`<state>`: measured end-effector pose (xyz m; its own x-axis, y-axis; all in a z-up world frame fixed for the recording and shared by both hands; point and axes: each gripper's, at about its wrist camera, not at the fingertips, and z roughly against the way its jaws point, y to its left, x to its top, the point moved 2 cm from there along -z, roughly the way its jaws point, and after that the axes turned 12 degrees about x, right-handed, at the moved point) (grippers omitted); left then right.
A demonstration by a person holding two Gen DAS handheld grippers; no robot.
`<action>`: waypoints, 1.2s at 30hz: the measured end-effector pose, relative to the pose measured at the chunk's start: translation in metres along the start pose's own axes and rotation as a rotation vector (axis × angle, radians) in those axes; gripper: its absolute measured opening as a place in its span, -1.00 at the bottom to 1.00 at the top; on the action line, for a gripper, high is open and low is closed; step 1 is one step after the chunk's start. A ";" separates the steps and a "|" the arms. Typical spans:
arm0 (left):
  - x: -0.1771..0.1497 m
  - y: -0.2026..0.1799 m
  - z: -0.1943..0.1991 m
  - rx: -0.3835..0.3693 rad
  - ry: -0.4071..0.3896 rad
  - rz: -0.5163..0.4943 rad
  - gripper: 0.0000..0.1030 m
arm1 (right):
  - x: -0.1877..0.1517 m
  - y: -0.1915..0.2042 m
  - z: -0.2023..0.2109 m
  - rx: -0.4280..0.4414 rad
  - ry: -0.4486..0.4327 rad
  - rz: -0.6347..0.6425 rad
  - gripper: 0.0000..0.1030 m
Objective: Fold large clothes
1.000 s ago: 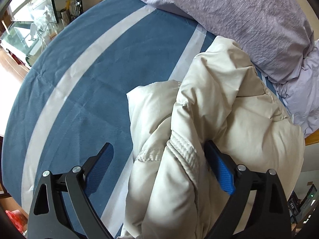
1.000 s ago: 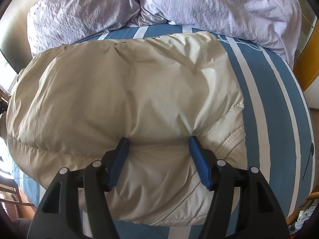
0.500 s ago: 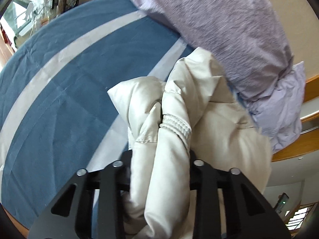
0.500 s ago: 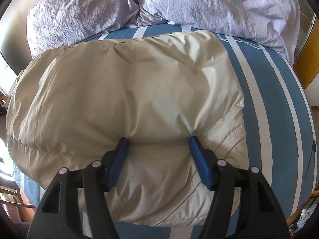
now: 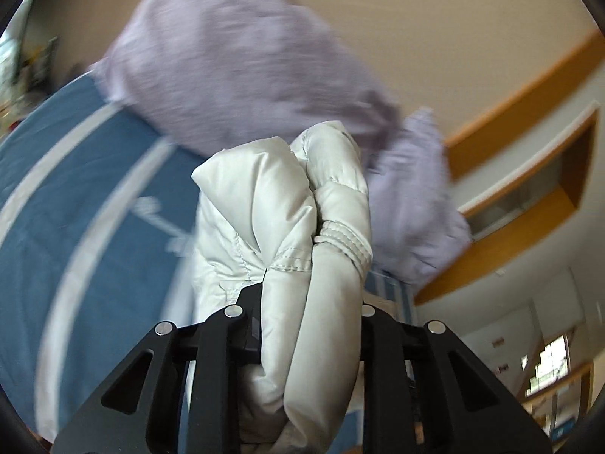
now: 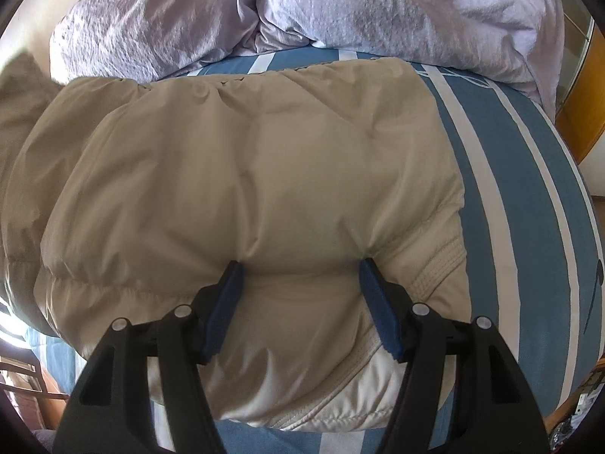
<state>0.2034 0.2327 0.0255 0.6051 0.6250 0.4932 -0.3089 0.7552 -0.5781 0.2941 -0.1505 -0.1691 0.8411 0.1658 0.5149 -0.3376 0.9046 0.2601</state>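
A beige padded jacket (image 6: 264,159) lies spread across the blue, white-striped bed sheet (image 6: 510,174). My right gripper (image 6: 300,276) digs into its near part, and a thick bulge of padding fills the gap between the blue pads. In the left wrist view, a bunched sleeve (image 5: 280,204) with a ribbed cuff (image 5: 344,242) hangs lifted above the sheet (image 5: 75,189). My left gripper (image 5: 310,302) is closing on that sleeve, and the fabric hides the pads.
Lilac pillows (image 6: 378,7) lie along the head of the bed, behind the jacket, and one pillow (image 5: 234,68) shows blurred in the left wrist view. A beige wall with wooden trim (image 5: 529,87) rises beyond. The bed edge and wooden floor (image 6: 599,204) are at right.
The left gripper went from wide open around the sleeve to clamped on it, then rose and tilted upward with the sleeve. The right gripper and the jacket body stayed put.
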 end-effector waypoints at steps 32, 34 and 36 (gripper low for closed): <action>-0.129 -0.232 -0.134 -0.062 0.283 -0.347 -0.57 | -0.019 -0.026 0.029 0.069 -0.089 -0.071 0.24; -0.138 -0.237 -0.143 -0.050 0.296 -0.364 -0.56 | -0.022 -0.028 0.033 0.069 -0.097 -0.068 0.23; -0.143 -0.239 -0.151 -0.037 0.303 -0.376 -0.56 | -0.026 -0.030 0.039 0.072 -0.109 -0.067 0.21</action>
<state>0.3011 -0.0674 -0.0048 0.8580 0.2200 0.4641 -0.0046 0.9069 -0.4213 0.2657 -0.1976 -0.1589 0.8131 0.0590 0.5791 -0.3151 0.8811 0.3527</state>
